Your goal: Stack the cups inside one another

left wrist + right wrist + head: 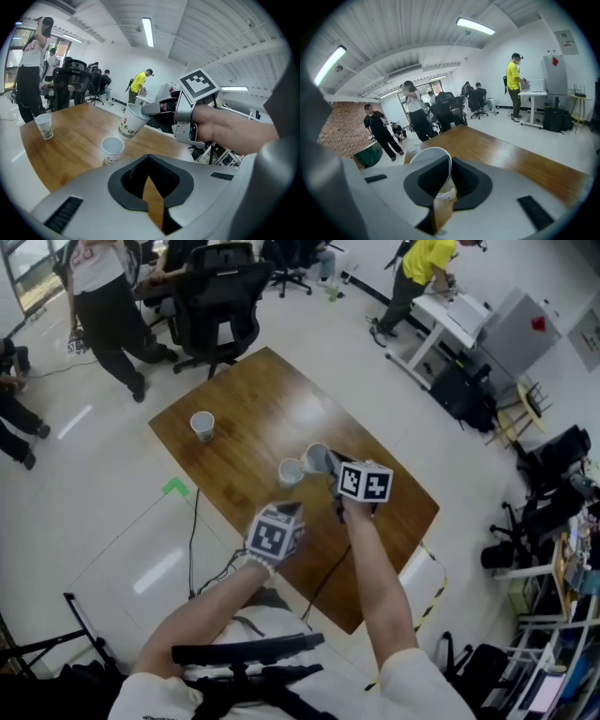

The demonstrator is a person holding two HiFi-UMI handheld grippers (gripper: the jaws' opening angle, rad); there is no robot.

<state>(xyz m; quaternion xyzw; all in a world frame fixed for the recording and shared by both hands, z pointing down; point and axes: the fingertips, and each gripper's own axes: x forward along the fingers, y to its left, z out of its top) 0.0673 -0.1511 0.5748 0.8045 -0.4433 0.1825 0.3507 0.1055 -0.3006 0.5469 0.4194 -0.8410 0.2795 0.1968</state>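
While the right gripper [330, 467] pinches a raised cup [131, 122] and the left gripper [152, 187] is closed and empty, the near cup [113, 149] and far cup [44, 125] ahead await nesting.

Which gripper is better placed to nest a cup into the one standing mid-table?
Right: the right gripper holds a paper cup, tilted, close by the standing cup. The left gripper is shut, empty, farther back.

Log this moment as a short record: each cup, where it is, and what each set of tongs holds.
surface: wooden table
held cup: tilted, off the table, rim pinched by the right tongs
middle cup: upright, empty, close to the held cup
far cup: upright near the table's far left corner, alone
left tongs: jaws together, nothing between them
stacking: no cup nested yet
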